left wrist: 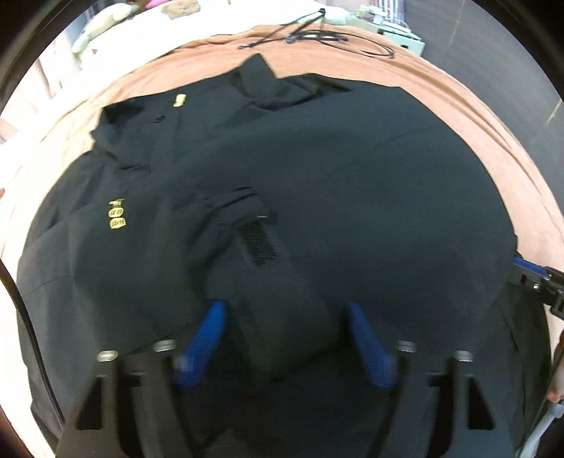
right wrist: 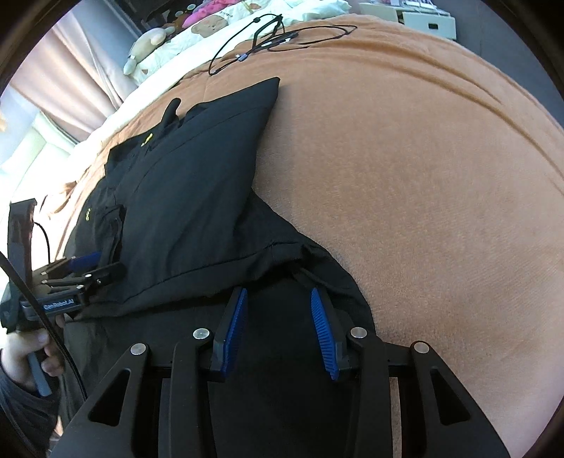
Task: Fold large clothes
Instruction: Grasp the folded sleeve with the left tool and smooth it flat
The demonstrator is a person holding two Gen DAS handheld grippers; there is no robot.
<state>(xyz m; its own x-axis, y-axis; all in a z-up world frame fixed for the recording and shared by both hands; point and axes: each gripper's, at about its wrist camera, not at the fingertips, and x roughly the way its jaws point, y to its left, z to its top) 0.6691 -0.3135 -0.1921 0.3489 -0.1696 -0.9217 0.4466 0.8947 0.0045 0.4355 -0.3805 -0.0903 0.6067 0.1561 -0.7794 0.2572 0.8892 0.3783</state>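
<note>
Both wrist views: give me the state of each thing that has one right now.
black jacket: spread on the blanket, one side folded over, fold unfinished.
left gripper: open, fingers either side of a fabric bunch.
right gripper: open over the hem.
black cable: loose on the orange blanket, apart from the jacket.

Left wrist view smeared: tongs [left wrist: 287, 313] and blue pads [left wrist: 208, 338] blurred, fabric detail lost. Yellow embroidery [left wrist: 117, 218] on black jacket [left wrist: 352, 193] unreadable. Jacket's near hem runs under tongs and off lower edge. Right tongs [left wrist: 535, 278] cut by right edge there; spread of fingers not visible. In right wrist view, left tongs [right wrist: 97, 262] partly buried in jacket [right wrist: 190, 197] folds, tips hidden. Hand [right wrist: 24, 352] cropped at left edge. Shelf items [right wrist: 416, 7] at top too small to identify. Bed [right wrist: 423, 176] extends beyond frame.
</note>
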